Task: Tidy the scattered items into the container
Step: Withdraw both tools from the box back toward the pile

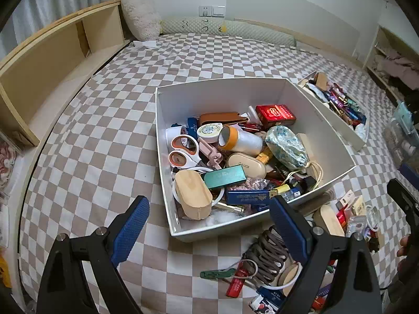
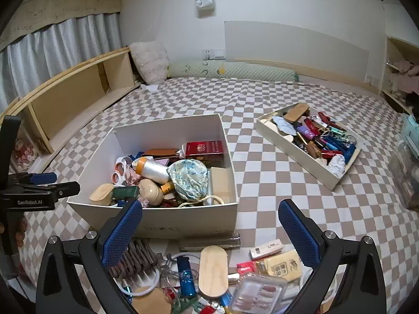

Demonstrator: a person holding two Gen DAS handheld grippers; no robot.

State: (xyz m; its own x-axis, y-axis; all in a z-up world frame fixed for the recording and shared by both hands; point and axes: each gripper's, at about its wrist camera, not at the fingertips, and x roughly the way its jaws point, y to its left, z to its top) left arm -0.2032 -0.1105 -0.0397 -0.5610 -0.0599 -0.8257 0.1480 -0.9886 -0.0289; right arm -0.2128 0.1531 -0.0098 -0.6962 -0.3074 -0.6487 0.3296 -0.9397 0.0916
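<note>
Both claws, left (image 1: 209, 214) and right (image 2: 209, 222), gape empty. Box (image 2: 183, 225) at 12 o'clock, clutter just below. Next pick, judged: wooden oval (image 2: 212, 270); grip across its narrow width.

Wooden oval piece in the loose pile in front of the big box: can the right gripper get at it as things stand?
Probably yes. The right gripper is open and empty, the wooden oval piece lies on top of the pile just below its fingers, nothing covering it.
</note>
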